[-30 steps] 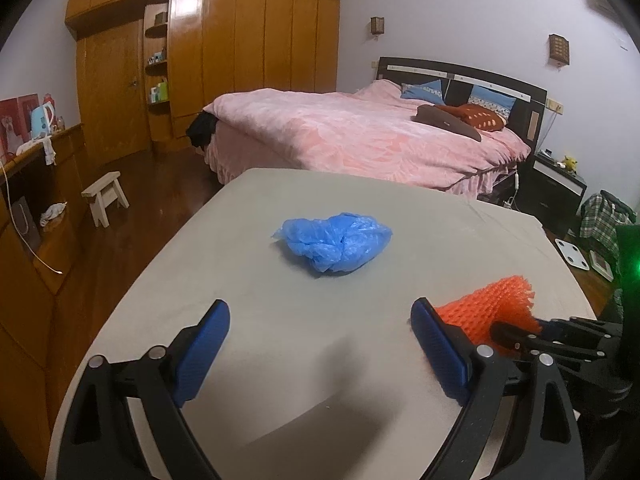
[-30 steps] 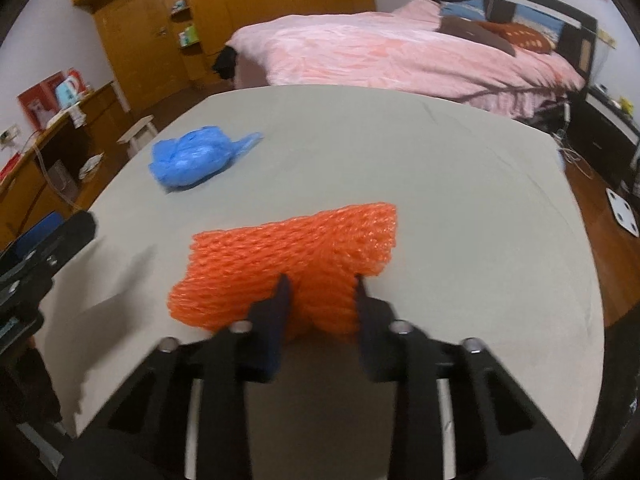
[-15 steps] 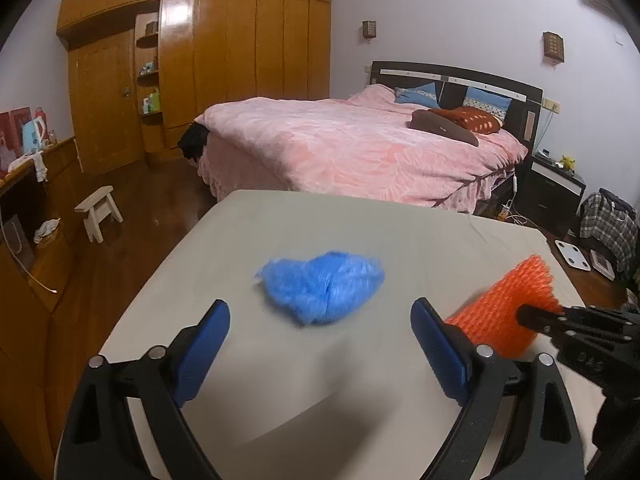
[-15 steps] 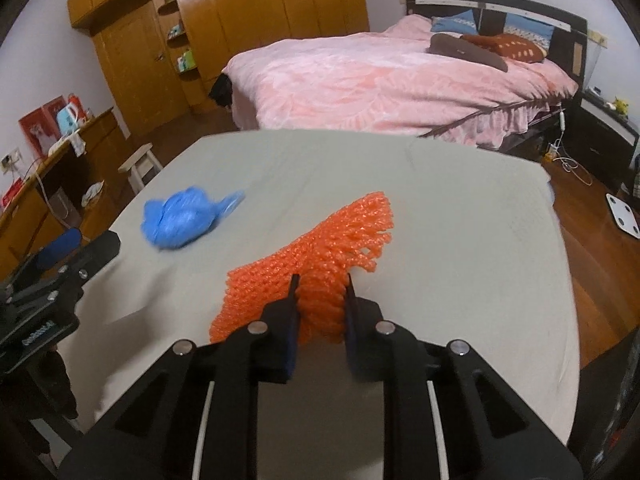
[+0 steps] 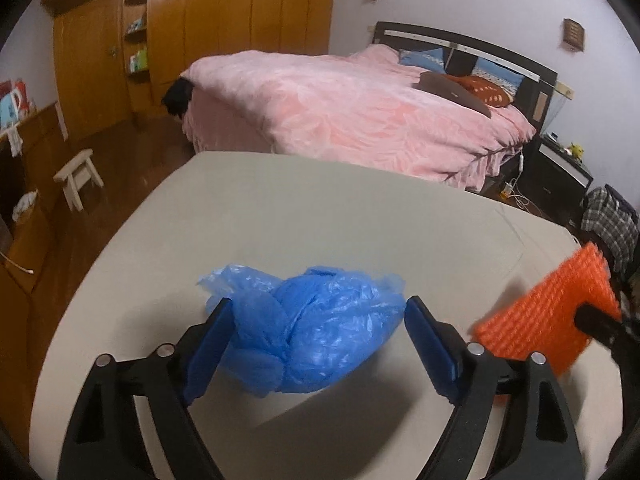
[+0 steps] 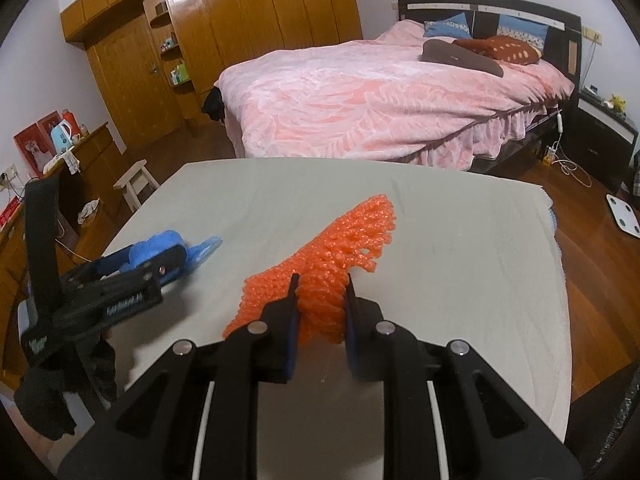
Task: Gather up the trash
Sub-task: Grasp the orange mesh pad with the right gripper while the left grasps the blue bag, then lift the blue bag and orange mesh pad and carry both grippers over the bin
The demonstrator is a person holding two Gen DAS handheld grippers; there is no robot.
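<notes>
Two pieces of trash concern this moment, and both sit near the middle of the tabletop [image 6: 460, 248]. Toward its left side lies a crumpled blue plastic bag [image 5: 316, 328], with the left tool [image 5: 318, 340] straddling it, one blue pad on each flank. Its jaws are closing around the bag, though the pads do not look to be pressing yet. Just right of the bag, the right tool [image 6: 320, 304] is pinched tight on an orange foam net [image 6: 340, 248], whose free end sticks out ahead of the jaws, apparently raised off the tabletop.

By its look, the bag is very light, thin and slippery, and it should collapse a good deal before the pads find anything firm. Taking hold across the fat middle of the bundle, where the film is bunched thickest, seems safer than nipping a loose edge, which could slide out or tear. The net is soft, springy and light as well; gripped across its bunched midsection, it seems unlikely to slip.
</notes>
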